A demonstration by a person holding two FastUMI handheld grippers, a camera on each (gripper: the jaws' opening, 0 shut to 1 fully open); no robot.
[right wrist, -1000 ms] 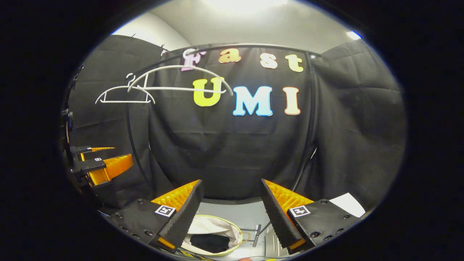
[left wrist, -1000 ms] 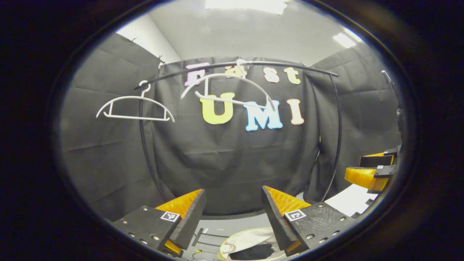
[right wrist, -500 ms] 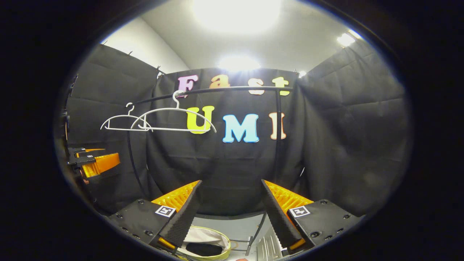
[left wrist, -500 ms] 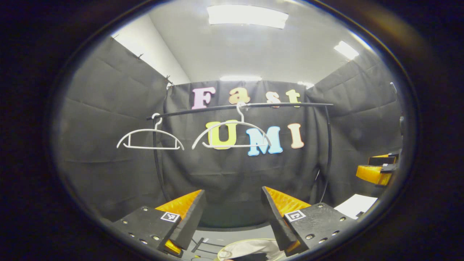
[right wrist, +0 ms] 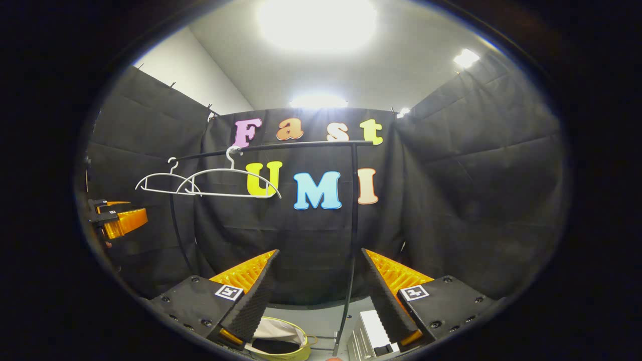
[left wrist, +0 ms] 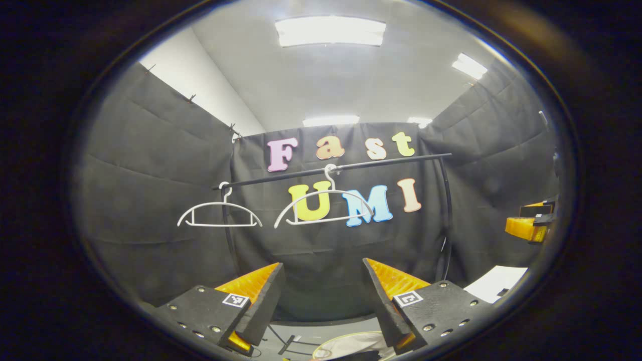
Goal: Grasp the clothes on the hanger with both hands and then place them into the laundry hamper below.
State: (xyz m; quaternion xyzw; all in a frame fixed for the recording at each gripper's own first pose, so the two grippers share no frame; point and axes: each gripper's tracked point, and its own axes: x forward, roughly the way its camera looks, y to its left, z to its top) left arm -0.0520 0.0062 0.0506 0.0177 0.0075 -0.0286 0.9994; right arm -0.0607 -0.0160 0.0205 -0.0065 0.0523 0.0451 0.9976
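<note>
Two bare white hangers (left wrist: 323, 203) (left wrist: 219, 215) hang on the black rail (left wrist: 351, 165); in the right gripper view the same hangers (right wrist: 228, 176) overlap. My left gripper (left wrist: 321, 291) is open with nothing between its fingers, well back from the rail. My right gripper (right wrist: 318, 286) is open and empty too. The laundry hamper (right wrist: 278, 338) sits on the floor below, its yellow rim and white lining showing, with dark clothes (right wrist: 271, 346) inside. A sliver of the hamper (left wrist: 351, 343) shows low in the left gripper view. The right gripper (left wrist: 529, 225) shows far right there; the left gripper (right wrist: 118, 220) far left in the right gripper view.
The rail's black upright posts (right wrist: 351, 240) (left wrist: 228, 235) stand on the grey floor. A white sheet (left wrist: 494, 283) lies at the right. A white ribbed object (right wrist: 371, 331) sits by the post's foot. Black cloth walls close the booth on three sides.
Both grippers have pulled back and tilted up: the rail and hangers look smaller and lower, more ceiling shows, and less of the hamper. The swinging hanger has settled.
</note>
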